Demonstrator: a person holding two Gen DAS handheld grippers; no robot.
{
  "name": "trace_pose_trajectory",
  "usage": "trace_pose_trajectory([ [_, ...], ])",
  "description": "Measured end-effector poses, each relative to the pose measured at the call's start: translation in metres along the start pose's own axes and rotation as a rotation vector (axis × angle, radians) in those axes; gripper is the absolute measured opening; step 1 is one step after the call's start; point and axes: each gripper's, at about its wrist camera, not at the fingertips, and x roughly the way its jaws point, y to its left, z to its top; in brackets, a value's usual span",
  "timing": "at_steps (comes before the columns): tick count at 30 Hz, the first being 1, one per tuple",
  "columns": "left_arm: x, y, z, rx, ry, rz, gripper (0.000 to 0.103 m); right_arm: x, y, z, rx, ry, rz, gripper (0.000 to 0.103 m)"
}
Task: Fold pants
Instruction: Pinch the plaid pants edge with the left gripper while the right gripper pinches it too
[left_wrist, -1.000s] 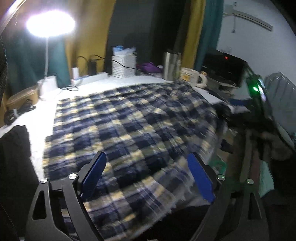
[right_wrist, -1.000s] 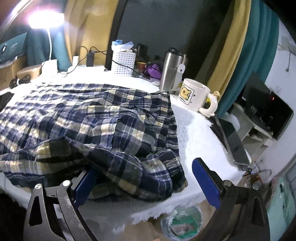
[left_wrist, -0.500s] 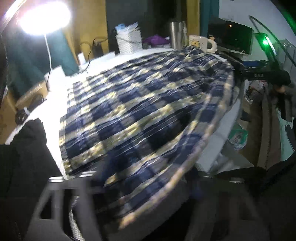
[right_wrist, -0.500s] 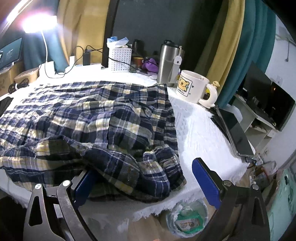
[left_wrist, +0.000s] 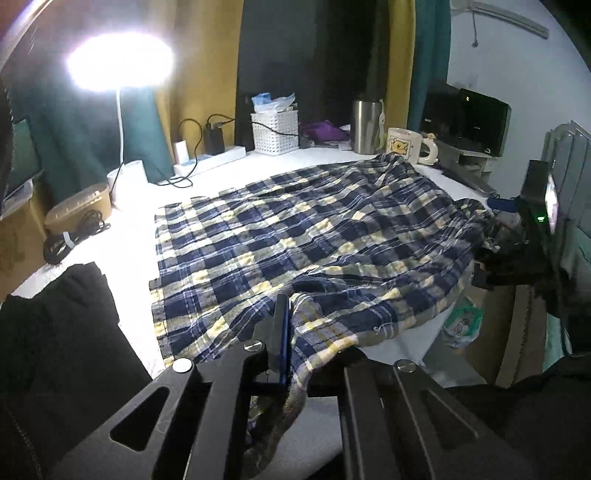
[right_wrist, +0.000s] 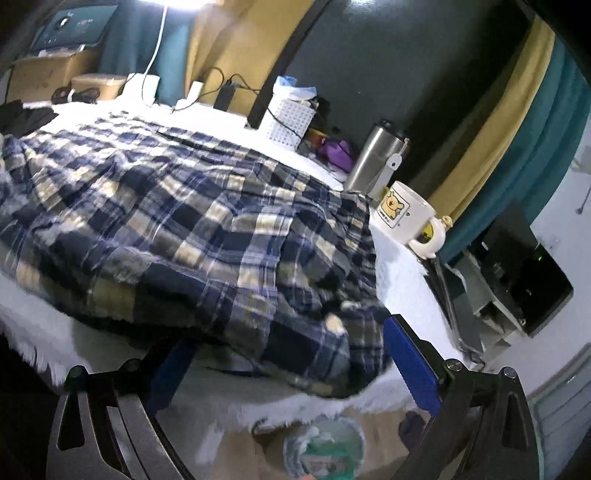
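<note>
1. Plaid pants (left_wrist: 303, 236) lie spread over the white-covered table (left_wrist: 125, 236), near edge bunched and overhanging.
2. Left gripper (left_wrist: 291, 332) is clamped on that near hem fold.
3. Right gripper (right_wrist: 284, 365) stands wide apart, holding nothing.
4. Cloth looks light, soft, floppy (wrinkles easily); the hem corners and waistband look like the best places to grip.

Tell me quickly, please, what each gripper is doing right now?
Left gripper: closed on the near edge of the plaid pants.
Right gripper: open, holding nothing, its fingers on either side of the bunched pants edge.
</note>
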Motion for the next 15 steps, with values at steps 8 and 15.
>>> trace_pose_trajectory([
  [8,0.006,0.004,-0.007,0.016,0.031,0.026,0.001,0.012,-0.025,-0.006,0.119,0.056,0.148,0.033],
  [15,-0.021,-0.011,0.011,0.052,-0.054,0.014,0.001,-0.016,-0.052,-0.006,0.206,0.0,0.127,0.017],
])
